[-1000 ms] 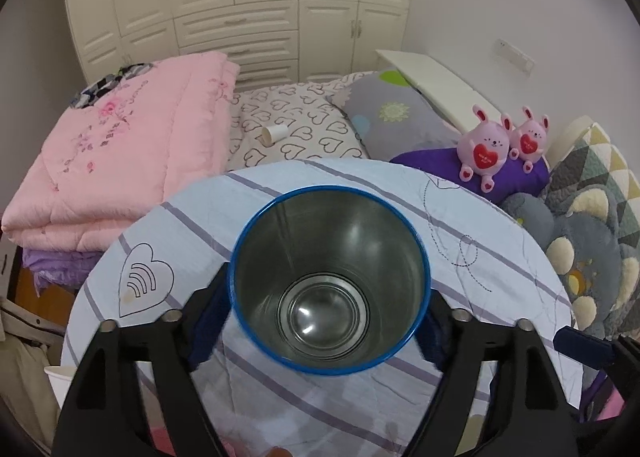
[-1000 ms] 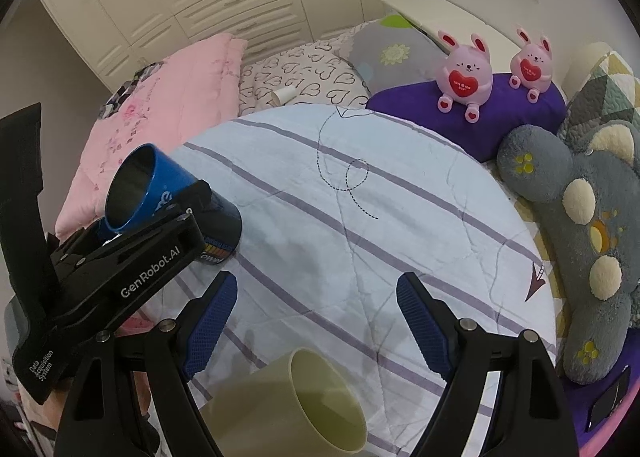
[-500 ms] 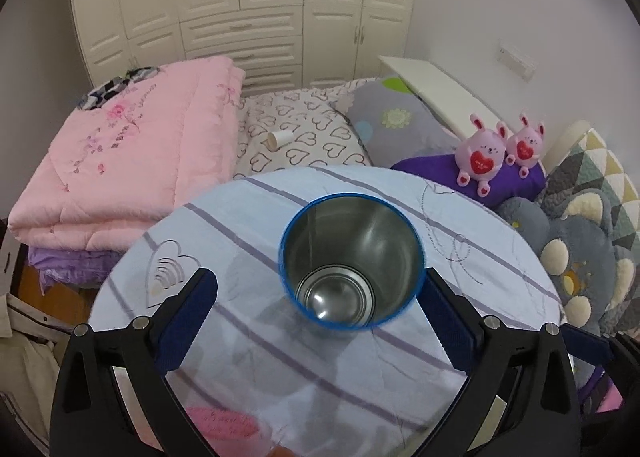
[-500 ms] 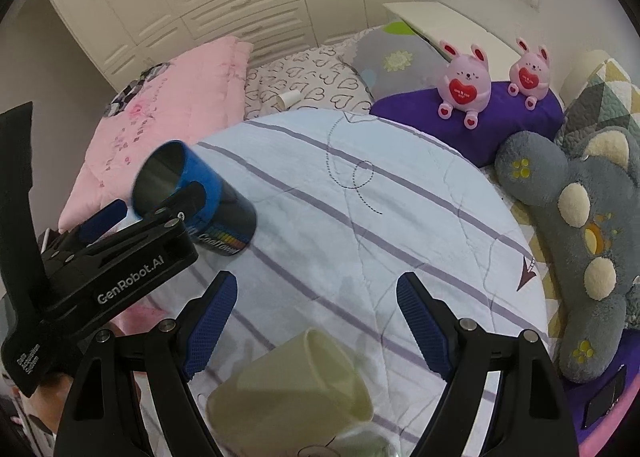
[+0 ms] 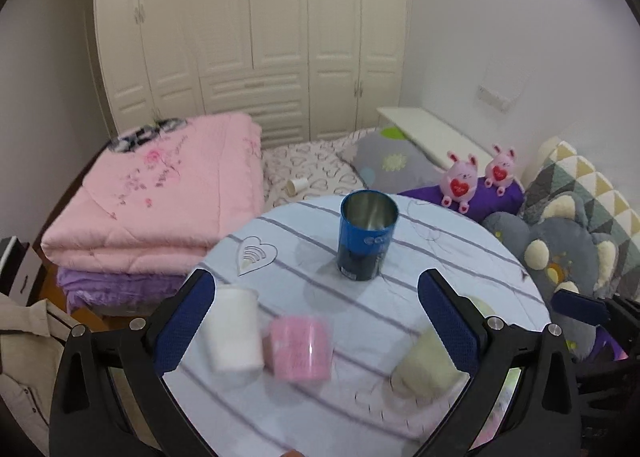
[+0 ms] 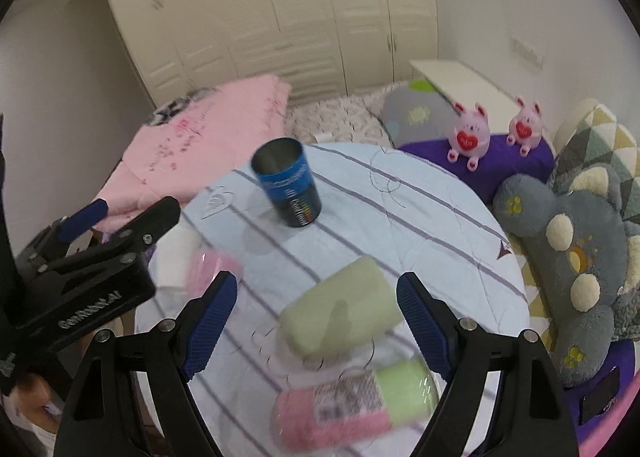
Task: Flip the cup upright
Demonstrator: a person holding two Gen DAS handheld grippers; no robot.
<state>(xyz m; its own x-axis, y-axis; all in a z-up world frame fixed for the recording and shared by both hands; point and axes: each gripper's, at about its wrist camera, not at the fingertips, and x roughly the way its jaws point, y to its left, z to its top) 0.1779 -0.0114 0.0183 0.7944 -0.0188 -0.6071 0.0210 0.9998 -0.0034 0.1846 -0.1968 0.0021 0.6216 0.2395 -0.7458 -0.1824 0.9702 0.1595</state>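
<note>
Cups crowd the striped bench point(image 5: 440, 257); the blue cup point(image 5: 367, 241) stands upright, mouth up, well ahead of the left hand-held gripper point(image 5: 316, 321), whose fingers are spread wide with nothing between them; just ahead of its left finger sits a white cup point(image 5: 234, 331), a pink cup point(image 5: 300, 349) beside that, both blurred, so whether they are upright or tipped I cannot tell. The right hand-held gripper point(image 6: 316, 321) is also spread and empty; between and just ahead of its fingers a pale green cup point(image 6: 340, 311) lies on its side, apparently the next one to turn; nearer still lies a pink-and-green cup point(image 6: 352, 405), blurred.

Risks, as I judge them: the lying cup is round and could roll away on the wrinkled cloth if one finger touches first; closing on it skewed may squeeze it out; swinging it upright could knock the near cup lying beside it, or leave it tilted on a fold.
</note>
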